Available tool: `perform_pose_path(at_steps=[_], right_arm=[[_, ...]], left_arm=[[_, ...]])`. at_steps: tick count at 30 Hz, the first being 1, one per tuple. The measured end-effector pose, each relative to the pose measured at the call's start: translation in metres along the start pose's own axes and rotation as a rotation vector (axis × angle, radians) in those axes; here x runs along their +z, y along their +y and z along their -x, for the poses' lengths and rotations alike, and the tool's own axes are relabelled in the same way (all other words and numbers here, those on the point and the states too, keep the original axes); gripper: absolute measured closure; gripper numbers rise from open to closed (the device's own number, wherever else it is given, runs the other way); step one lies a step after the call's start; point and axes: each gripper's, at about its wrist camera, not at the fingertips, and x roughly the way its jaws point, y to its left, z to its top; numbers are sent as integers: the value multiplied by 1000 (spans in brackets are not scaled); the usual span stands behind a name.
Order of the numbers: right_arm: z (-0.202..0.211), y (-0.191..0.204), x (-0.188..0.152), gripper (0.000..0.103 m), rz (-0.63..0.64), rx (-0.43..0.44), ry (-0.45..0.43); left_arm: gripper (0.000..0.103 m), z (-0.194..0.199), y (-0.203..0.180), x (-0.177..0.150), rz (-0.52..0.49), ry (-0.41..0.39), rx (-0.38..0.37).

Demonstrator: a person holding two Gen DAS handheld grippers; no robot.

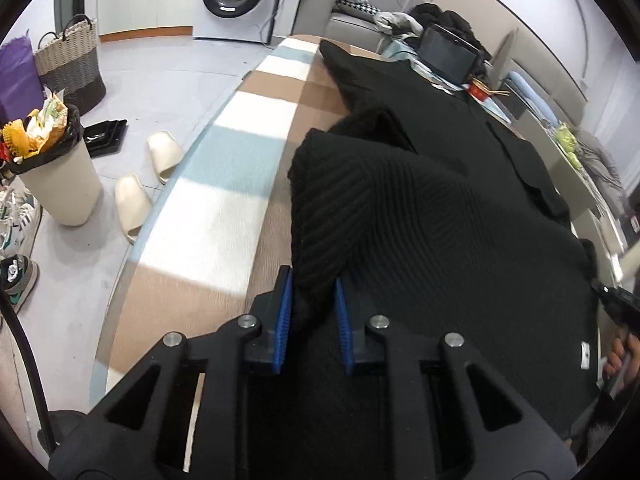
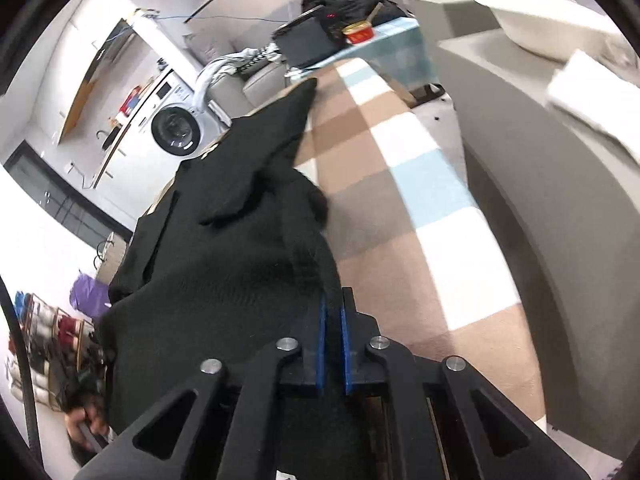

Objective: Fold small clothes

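On the table (image 1: 224,184), covered by a checked cloth of brown, white and pale blue, a black knitted garment (image 1: 460,216) lies stretched lengthwise, its far end reaching toward a dark tablet (image 1: 448,54) and a red tub (image 2: 359,33). Both pairs of tongs are clamped on the near part of it: the left tongs (image 1: 314,316) pinch a thick ribbed fold between their blue pads (image 1: 282,320), and the right tongs (image 2: 333,340) grip a thinner strip of the same knit, pads nearly together. The near edge looks lifted off the cloth, so the step in hand seems to be carrying that edge forward to lay it over the far part. To do it well, I would keep the two pairs level with each other and the fabric between them taut, so the fold line comes out straight rather than skewed. The bunched hump ahead of the left tongs could get trapped under the fold; a gentle outward pull should flatten it. Lower both corners together before letting go.
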Motion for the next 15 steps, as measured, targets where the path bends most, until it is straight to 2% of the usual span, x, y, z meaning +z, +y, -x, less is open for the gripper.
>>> perform_pose_path(at_steps=[3,4,5,7,13,15], right_arm=[[-2,-2,-2,82,-1,43,31],[0,-2,-3,72,-1,61,32],[0,-2,-5,61,7,76,32],[3,1,-7,58,31,99,22],[1,8,-16,58,128,61,23],[3,9,-19,58,153,62,26]], left_arm=[[84,4,-3,-3,-20,7,-14],[75,4,-5,-3,-31,4,-9],[63,4,-8,-1,-42,-2,-2],[55,4,-12,2,-54,-16,5],[55,-6,-24,7,-86,1,-14],[63,-5,-25,4,-100,1,-10]])
